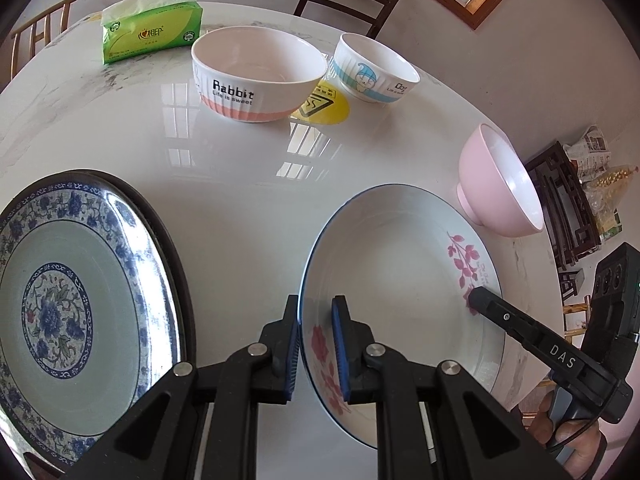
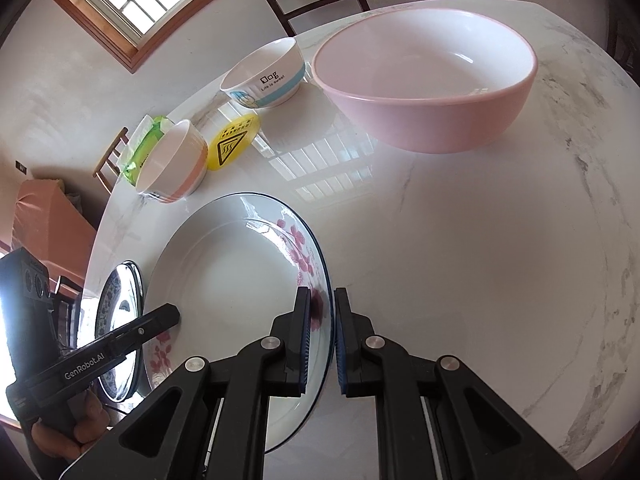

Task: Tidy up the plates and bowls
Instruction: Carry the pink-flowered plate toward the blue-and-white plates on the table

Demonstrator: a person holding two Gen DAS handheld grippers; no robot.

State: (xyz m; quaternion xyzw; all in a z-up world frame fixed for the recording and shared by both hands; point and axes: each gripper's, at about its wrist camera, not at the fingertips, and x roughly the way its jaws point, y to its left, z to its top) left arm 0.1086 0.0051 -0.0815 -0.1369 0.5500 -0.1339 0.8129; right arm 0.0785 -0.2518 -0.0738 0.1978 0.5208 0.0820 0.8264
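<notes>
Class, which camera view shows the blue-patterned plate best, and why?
The left wrist view: the blue-patterned plate fills its left side, face-on, with rim pattern and centre flower clear. The right wrist view shows only a narrow, glare-washed sliver of it beyond the pink-flowered plate, partly hidden by the left gripper.

The tabletop [image 2: 480, 240] looks like polished marble, glossy enough to mirror the window. The flowered plate [image 1: 400, 264] and blue-patterned plate [image 1: 80, 280] are smooth glazed ceramic. The pink bowl [image 2: 432, 120] has a softer satin sheen outside and a shiny white inside. The tissue pack [image 1: 152, 34] is glossy green plastic wrap with thin paper sticking out. Each claw [image 1: 316, 352] is matt black plastic with ribbed blue rubbery pads [image 1: 340, 352] and metal pins.
</notes>
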